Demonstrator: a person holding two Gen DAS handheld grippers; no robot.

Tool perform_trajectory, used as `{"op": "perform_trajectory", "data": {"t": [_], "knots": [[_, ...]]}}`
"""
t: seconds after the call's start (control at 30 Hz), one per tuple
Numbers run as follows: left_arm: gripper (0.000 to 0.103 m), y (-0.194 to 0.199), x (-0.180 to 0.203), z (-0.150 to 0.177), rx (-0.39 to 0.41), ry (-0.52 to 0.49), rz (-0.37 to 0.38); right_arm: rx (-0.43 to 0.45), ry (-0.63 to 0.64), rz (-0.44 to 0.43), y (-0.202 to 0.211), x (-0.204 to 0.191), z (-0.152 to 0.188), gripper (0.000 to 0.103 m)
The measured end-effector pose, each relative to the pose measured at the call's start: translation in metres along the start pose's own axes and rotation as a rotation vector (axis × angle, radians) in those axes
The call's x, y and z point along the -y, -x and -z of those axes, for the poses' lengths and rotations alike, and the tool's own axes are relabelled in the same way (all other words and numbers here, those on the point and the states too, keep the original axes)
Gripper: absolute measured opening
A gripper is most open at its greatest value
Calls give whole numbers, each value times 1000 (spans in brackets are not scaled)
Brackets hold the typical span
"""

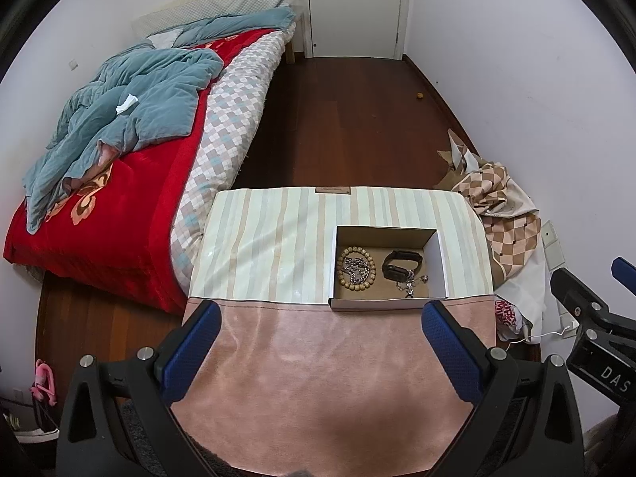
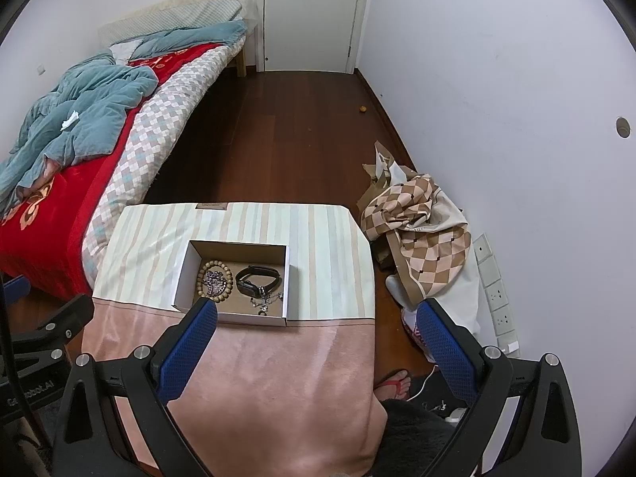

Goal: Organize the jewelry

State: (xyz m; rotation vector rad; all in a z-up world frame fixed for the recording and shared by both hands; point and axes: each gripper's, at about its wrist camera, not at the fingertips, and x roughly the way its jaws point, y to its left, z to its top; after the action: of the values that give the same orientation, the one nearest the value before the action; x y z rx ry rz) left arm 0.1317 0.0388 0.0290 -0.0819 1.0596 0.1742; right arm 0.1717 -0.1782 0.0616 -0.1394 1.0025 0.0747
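Note:
A small open cardboard box [image 1: 435, 256] [image 2: 183, 266] stands on the cloth-covered table [image 1: 278, 238] [image 2: 326, 246]. Inside lie a wooden bead bracelet [image 1: 339, 275] [image 2: 200, 278] with a silver chain [image 1: 355, 268] [image 2: 214, 281] on it, a black watch [image 1: 399, 265] [image 2: 254, 278] and a silver necklace [image 1: 411, 283] [image 2: 265, 301]. My left gripper [image 1: 321, 314] is open and empty, hovering above the pink cloth in front of the box. My right gripper [image 2: 316, 310] is open and empty, above the table's right front part, its left fingertip [image 2: 204, 310] over the box's front edge.
A bed [image 1: 119, 151] with red and teal bedding stands left of the table. A checkered cloth heap [image 1: 505, 202] [image 2: 421, 218] lies on the wooden floor to the right, by the white wall with sockets [image 2: 497, 298]. A closed door [image 1: 353, 8] is at the back.

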Motion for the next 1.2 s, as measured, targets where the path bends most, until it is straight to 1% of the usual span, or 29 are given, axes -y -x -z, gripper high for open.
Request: {"op": "perform_trajectory", "data": {"t": [1.2], "knots": [[103, 7, 1, 3, 14, -4, -10, -2, 9, -10, 6, -3, 2, 102]]}}
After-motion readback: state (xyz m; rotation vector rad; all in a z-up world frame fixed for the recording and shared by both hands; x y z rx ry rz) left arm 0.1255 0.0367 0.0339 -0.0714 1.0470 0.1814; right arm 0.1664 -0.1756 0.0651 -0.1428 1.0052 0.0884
